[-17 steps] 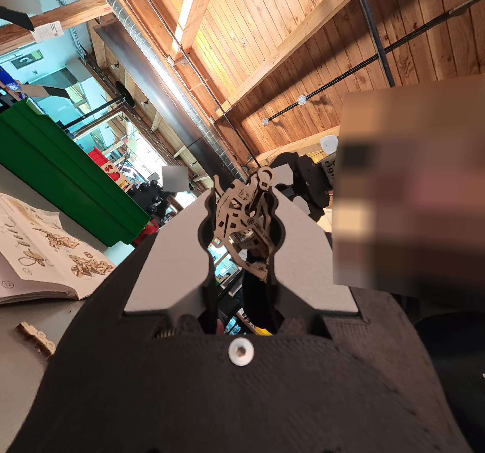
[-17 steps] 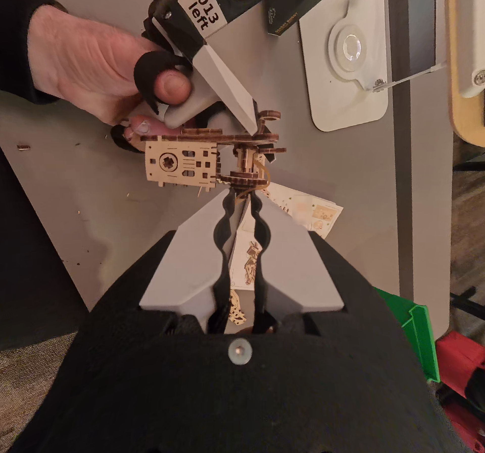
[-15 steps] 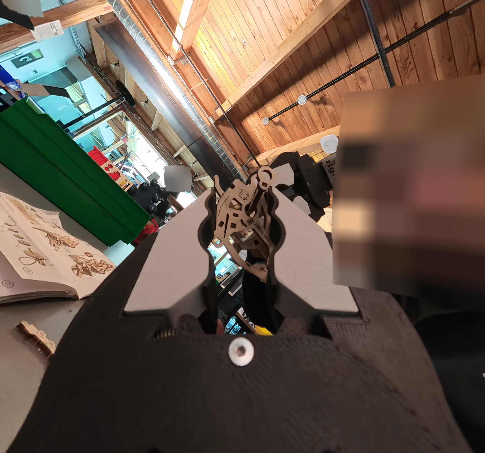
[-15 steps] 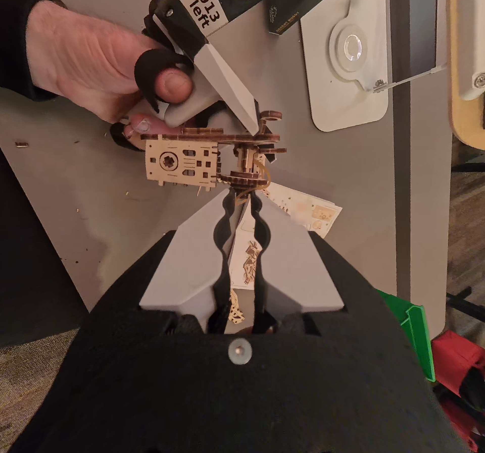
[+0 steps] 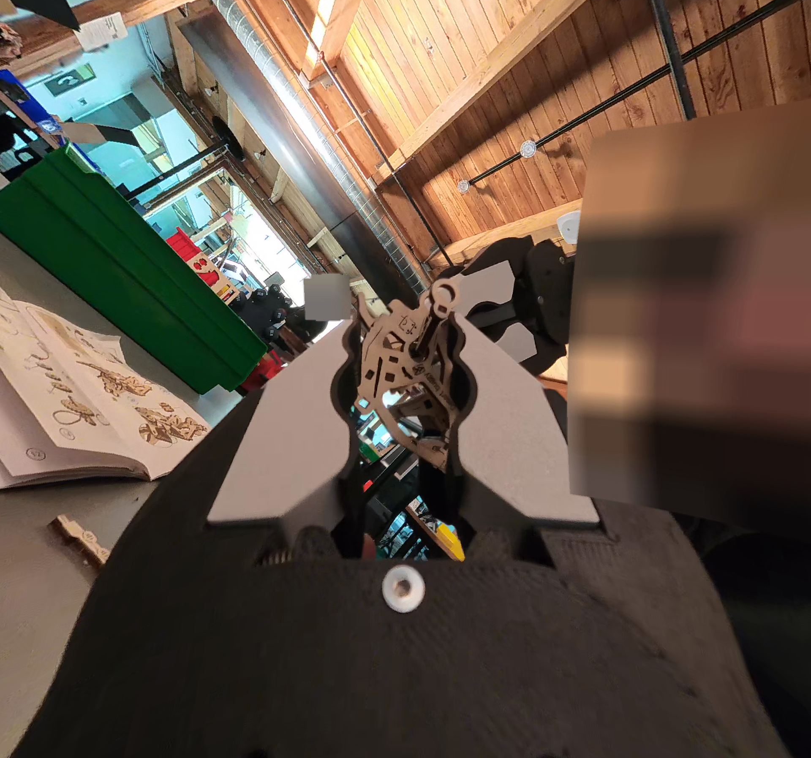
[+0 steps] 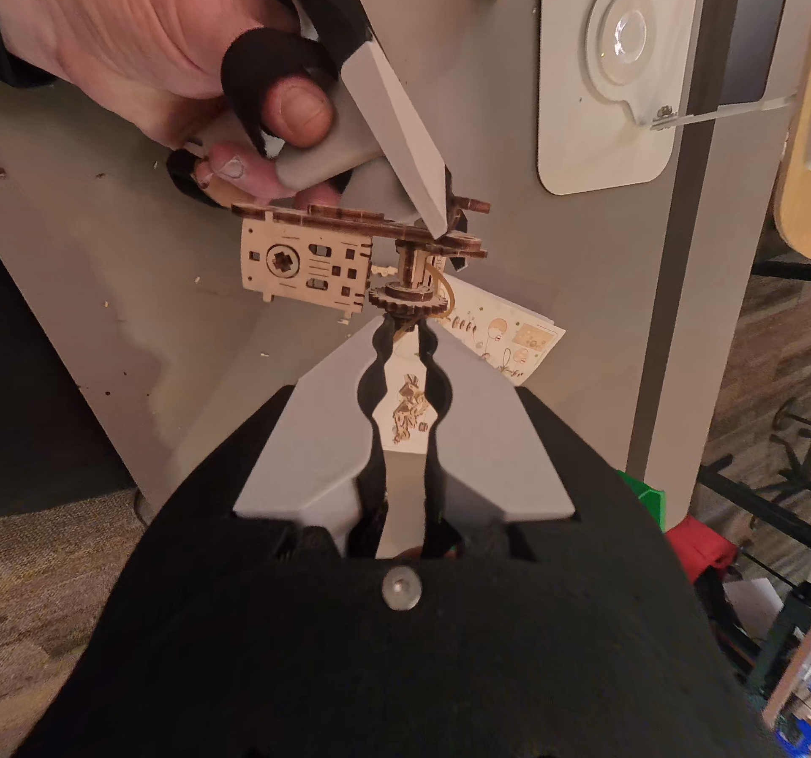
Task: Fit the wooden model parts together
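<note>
Left gripper (image 5: 406, 333) clamped pale laser-cut wooden model (image 6: 307, 263) | right gripper (image 6: 401, 326) pinched its dark toothed gear (image 6: 406, 296) | risk: twisting could snap the thin axle or slip the rubber band (image 6: 441, 294).

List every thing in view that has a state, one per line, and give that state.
left gripper: shut on wooden model, held off the table.
right gripper: shut on the rubber band under the gear.
wooden model: partly assembled, in the air.
gear: mounted on the model's shaft.
rubber band: looped by the gear, slack.
instruction booklet: lying open on the table.
green bin: standing behind the booklet.
</note>
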Demonstrator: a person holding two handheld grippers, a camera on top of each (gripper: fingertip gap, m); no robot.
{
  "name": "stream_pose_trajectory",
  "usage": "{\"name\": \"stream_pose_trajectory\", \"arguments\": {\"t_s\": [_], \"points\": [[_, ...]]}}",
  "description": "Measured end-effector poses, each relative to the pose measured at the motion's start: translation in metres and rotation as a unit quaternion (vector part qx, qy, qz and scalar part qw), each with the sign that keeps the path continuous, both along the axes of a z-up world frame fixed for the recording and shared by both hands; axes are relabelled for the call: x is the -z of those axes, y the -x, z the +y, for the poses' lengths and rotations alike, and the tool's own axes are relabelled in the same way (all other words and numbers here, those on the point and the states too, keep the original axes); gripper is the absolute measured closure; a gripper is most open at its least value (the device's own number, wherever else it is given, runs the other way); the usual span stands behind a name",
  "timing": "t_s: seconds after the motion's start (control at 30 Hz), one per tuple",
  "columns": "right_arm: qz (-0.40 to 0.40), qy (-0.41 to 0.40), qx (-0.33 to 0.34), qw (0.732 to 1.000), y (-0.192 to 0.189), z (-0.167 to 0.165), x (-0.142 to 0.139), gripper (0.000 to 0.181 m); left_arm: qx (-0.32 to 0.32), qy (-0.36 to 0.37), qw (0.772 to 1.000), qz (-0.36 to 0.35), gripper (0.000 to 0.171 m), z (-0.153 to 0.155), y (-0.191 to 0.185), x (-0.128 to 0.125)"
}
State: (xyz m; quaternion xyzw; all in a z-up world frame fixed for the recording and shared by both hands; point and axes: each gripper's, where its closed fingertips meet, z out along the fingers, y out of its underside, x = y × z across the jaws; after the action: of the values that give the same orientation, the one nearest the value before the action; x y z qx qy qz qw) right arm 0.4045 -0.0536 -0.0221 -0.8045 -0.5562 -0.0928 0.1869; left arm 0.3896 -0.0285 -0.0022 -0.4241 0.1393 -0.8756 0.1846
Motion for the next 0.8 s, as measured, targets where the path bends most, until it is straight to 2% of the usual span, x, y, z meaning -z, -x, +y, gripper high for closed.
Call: {"name": "stream_pose_trajectory", "arguments": {"t_s": [0.03, 0.2, 0.4, 0.63, 0.8], "points": [[-0.005, 0.002, -0.001, 1.0, -0.0008, -0.0001, 0.0007, 0.173, -0.001, 0.001, 1.0, 0.001, 0.135, 0.0002, -0.0004, 0.0002], [0.004, 0.021, -0.002, 1.0, -0.0016, 0.001, 0.0038, 0.173, -0.004, 0.002, 1.0, 0.015, 0.135, 0.0015, -0.0027, 0.0034], [0.075, 0.04, 0.011, 0.996, 0.0025, 0.0024, 0.0042, 0.173, -0.006, 0.013, 1.0, 0.012, 0.135, 0.0038, -0.0018, 0.004], [0.127, 0.021, 0.047, 0.991, 0.0044, 0.005, 0.0021, 0.173, -0.011, 0.022, 1.0, 0.0, 0.135, 0.0066, 0.0005, 0.0018], [0.128, 0.002, 0.059, 0.99, 0.006, 0.0059, -0.0007, 0.173, -0.009, 0.021, 1.0, 0.0, 0.136, 0.0053, -0.0008, 0.0018]]}}
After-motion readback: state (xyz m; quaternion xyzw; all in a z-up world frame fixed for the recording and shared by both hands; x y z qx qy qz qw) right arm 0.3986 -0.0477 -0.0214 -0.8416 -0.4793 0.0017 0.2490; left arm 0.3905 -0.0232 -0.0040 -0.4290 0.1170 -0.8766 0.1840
